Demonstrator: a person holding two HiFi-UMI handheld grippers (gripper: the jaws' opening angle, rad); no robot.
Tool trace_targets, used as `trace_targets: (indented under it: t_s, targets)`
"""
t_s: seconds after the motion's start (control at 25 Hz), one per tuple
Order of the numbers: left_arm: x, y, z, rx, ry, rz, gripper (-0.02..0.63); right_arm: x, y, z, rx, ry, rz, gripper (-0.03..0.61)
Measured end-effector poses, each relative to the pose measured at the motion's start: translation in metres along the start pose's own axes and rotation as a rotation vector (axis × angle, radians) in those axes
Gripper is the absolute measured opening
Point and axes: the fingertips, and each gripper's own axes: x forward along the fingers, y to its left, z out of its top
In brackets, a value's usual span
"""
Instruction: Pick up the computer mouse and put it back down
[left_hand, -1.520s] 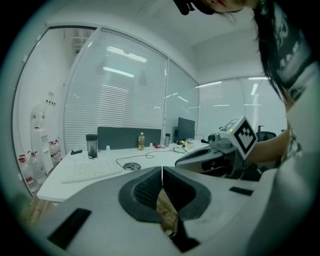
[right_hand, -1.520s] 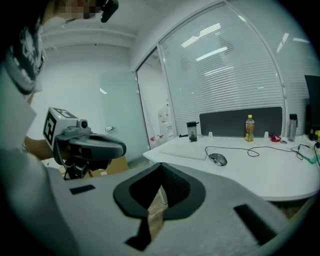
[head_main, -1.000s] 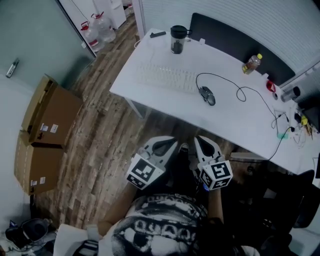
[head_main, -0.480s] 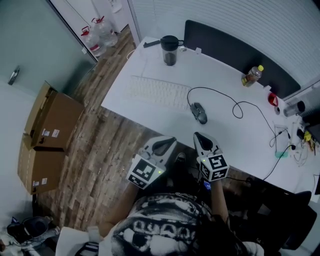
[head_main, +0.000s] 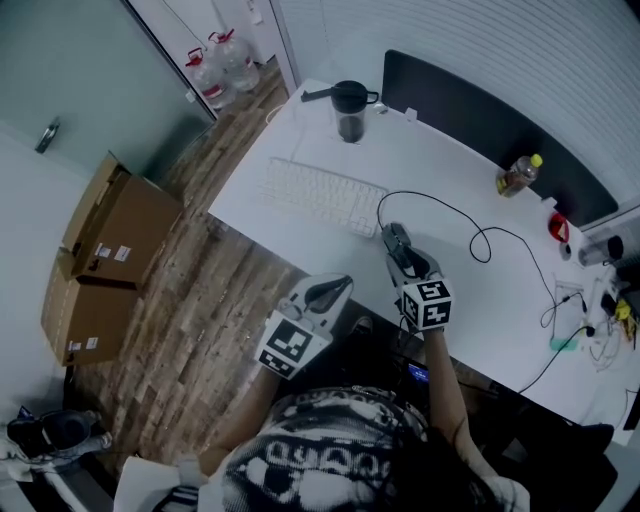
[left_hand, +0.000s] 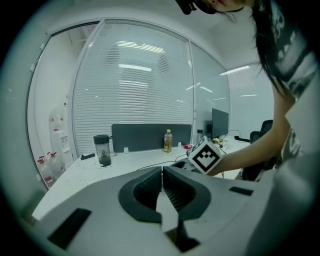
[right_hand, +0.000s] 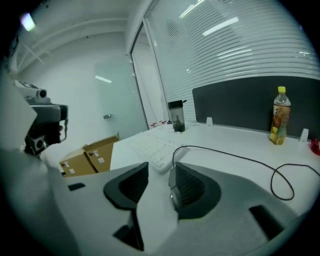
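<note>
Your right gripper (head_main: 398, 243) has just been opening its jaws; they stand partly apart with the computer mouse (right_hand: 172, 191) between them, just right of the keyboard (head_main: 322, 195). Your left gripper (left_hand: 161, 175) is clenched and empty. A second ago the right one hung well short of the keyboard.

White rectangular desk (head_main: 440, 160) is viewed steeply from overhead in head view, faced low and close from its front edge in both gripper views; dark back panel (head_main: 470, 105) shared by all.
</note>
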Motion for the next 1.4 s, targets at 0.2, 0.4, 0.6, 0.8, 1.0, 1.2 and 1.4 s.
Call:
trace_targets:
  t_s: [0.2,0.4,0.6,0.8,1.0,1.2,1.4]
  targets:
    - [0.003,-0.001,-0.003,-0.004,0.022,0.022,0.005,0.034,-0.030,-0.016,0.020,0.090,-0.028,0.248]
    - [0.004,0.002,-0.009,-0.007,0.053,0.046,0.005,0.060,-0.044,-0.034,-0.001,0.160,-0.068,0.324]
    - [0.005,0.004,-0.016,-0.001,0.093,0.025,0.005,0.076,-0.048,-0.047,0.002,0.205,-0.104,0.351]
    - [0.014,0.013,-0.013,0.027,0.104,-0.022,0.005,0.081,-0.049,-0.052,-0.061,0.244,-0.155,0.321]
    - [0.025,0.031,-0.010,0.054,0.118,-0.105,0.005,0.079,-0.044,-0.049,-0.121,0.220,-0.186,0.308]
    - [0.041,0.048,0.004,0.099,0.095,-0.206,0.005,0.081,-0.048,-0.052,-0.066,0.245,-0.177,0.302]
    - [0.047,0.068,0.008,0.128,0.085,-0.312,0.005,0.068,-0.055,-0.035,0.067,0.219,-0.257,0.299]
